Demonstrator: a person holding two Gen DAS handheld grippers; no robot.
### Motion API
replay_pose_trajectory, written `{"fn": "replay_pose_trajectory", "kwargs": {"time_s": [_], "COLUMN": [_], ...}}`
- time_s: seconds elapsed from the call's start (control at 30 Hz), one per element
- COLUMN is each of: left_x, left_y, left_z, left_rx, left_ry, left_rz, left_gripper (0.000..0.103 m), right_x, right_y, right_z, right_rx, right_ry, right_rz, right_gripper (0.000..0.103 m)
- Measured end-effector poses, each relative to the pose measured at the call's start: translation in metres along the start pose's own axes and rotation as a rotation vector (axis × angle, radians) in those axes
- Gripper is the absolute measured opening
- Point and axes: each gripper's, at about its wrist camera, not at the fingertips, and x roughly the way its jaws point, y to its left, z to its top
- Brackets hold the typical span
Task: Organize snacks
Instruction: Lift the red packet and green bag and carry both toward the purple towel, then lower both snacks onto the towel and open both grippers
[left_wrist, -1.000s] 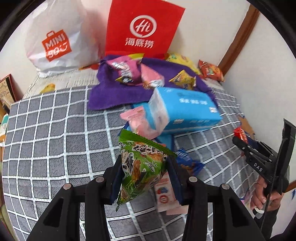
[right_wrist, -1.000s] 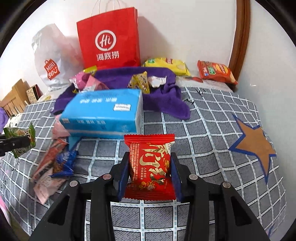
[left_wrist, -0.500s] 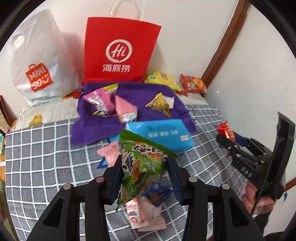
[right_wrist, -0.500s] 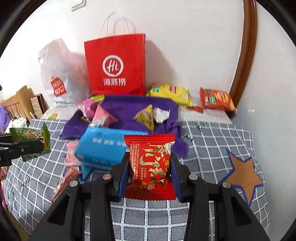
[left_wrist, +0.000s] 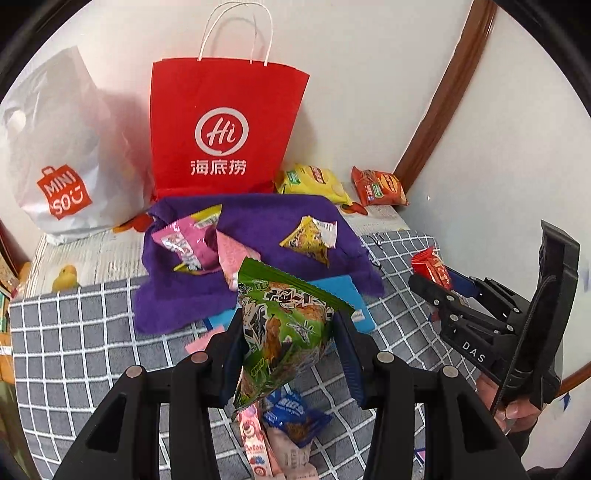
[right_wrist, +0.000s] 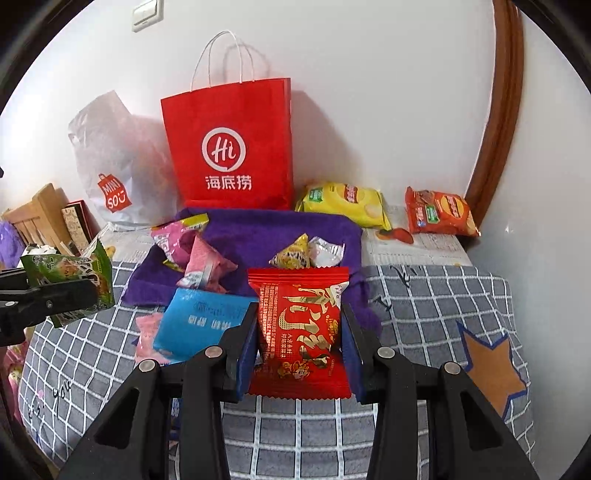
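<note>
My left gripper (left_wrist: 286, 341) is shut on a green snack packet (left_wrist: 284, 325) and holds it in the air above the checked blanket (left_wrist: 74, 332). My right gripper (right_wrist: 299, 332) is shut on a red snack packet (right_wrist: 299, 325), also lifted off the blanket (right_wrist: 424, 306). In the left wrist view the right gripper (left_wrist: 430, 278) shows at the right edge with the red packet (left_wrist: 430, 266) in it. In the right wrist view the left gripper (right_wrist: 55, 295) and its green packet (right_wrist: 70, 273) show at the left edge.
A red paper bag (right_wrist: 232, 147) and a white plastic bag (right_wrist: 110, 166) stand against the wall. A purple towel (right_wrist: 258, 229) carries pink and yellow packets. A blue tissue pack (right_wrist: 199, 321) lies in front. Yellow (right_wrist: 347, 203) and orange (right_wrist: 439, 212) chip bags lie at the back right.
Both grippers have risen with their packets, so the blanket, blue pack and bags look farther off and more of the wall shows.
</note>
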Motion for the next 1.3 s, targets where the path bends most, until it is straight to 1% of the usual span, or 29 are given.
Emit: {"fn": "replay_pose_trajectory", "kwargs": {"time_s": [0.1,0.2,0.43,0.57,0.67,0.9,1.07,1.17,1.3], "left_x": [0.001,0.003,0.008,0.012,0.016,0.037,0.053,0.063,0.078], "left_y": [0.003,0.007,0.018,0.022,0.026,0.031,0.039,0.044,0.055], "left_z": [0.011,0.022,0.048,0.065,0.074,0.092,0.104,0.109,0.11], "left_rx": [-0.002,-0.003,-0.013,-0.009,-0.018,-0.004,-0.026,-0.035,-0.047], "left_ry": [-0.005,-0.011,-0.026,-0.041,-0.048,-0.042,-0.036,-0.036,-0.028], "left_rz": [0.017,0.032,0.055,0.071,0.068,0.094,0.08,0.088,0.085], "left_gripper": [0.044,0.044,0.044,0.044,0.044,0.044,0.044,0.044,0.044], "right_x": [0.003,0.009,0.021,0.03,0.038,0.054,0.07,0.082,0.105], "right_y": [0.002,0.002,-0.004,-0.009,-0.01,-0.007,-0.006,-0.004,-0.005], "right_z": [0.009,0.02,0.05,0.068,0.081,0.106,0.118,0.124,0.12], "right_rx": [-0.018,-0.028,-0.012,0.012,0.018,0.011,0.015,0.011,0.013], "right_ry": [-0.021,-0.023,-0.054,-0.062,-0.071,-0.086,-0.087,-0.082,-0.06], "right_rz": [-0.003,-0.017,-0.023,-0.007,0.005,0.019,0.043,0.051,0.076], "right_gripper": [0.041,0.041,0.041,0.041,0.041,0.041,0.041,0.041,0.041]}}
